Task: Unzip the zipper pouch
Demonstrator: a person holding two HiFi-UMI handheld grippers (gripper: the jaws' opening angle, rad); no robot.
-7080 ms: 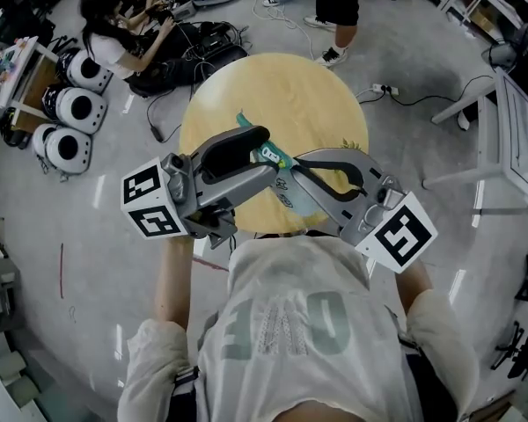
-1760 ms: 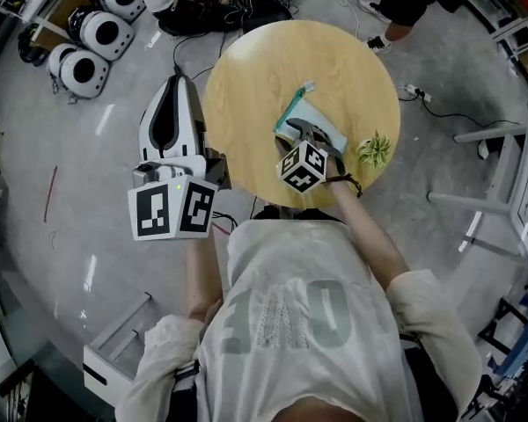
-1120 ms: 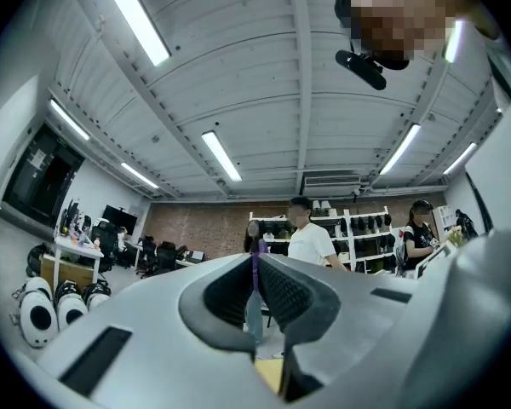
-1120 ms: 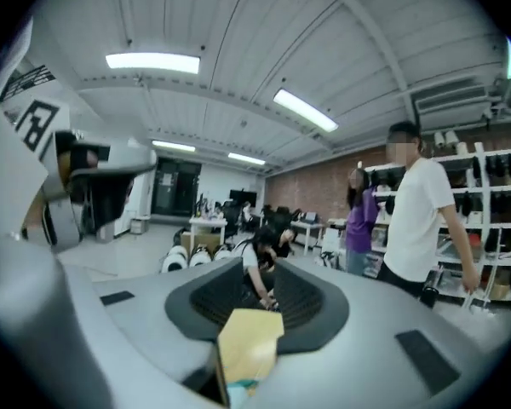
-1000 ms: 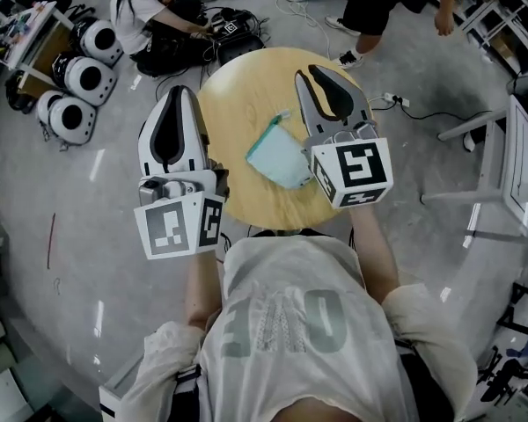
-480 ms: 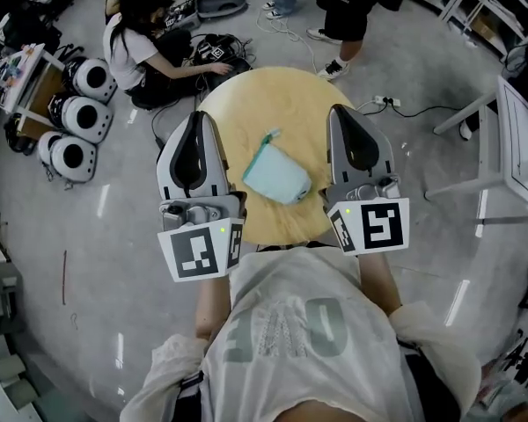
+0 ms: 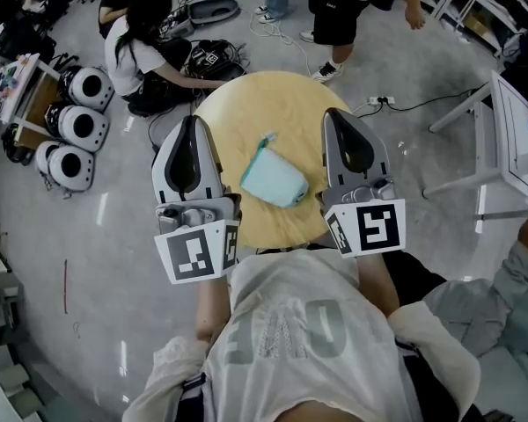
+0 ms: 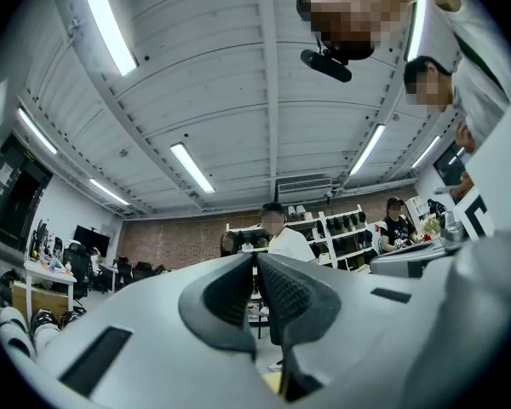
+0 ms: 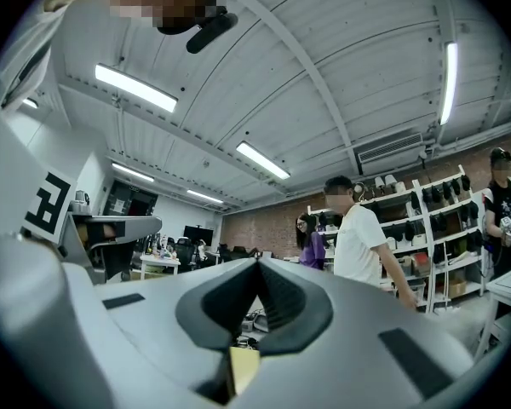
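Observation:
A light teal zipper pouch (image 7: 273, 181) lies on the round wooden table (image 7: 282, 95), its zipper end (image 7: 266, 140) pointing to the far side. In the head view my left gripper (image 7: 191, 123) is raised left of the pouch and my right gripper (image 7: 337, 115) is raised right of it. Neither touches the pouch. Both point away from me and upward. In the left gripper view the left gripper (image 8: 255, 267) is shut with nothing between its pads. The right gripper view shows the right gripper (image 9: 257, 271) shut and empty too. Neither gripper view shows the pouch.
A seated person (image 7: 136, 47) and a tangle of cables lie beyond the table's far left. Another person (image 7: 339, 7) stands at the far side. White round devices (image 7: 70, 126) sit on the floor at left. A white table (image 7: 509, 134) stands at right, with a person's sleeve (image 7: 502, 280) near it.
Earlier both grippers were at the pouch, then only the right. Over the last second both have stayed raised at either side of it. The pouch lies still.

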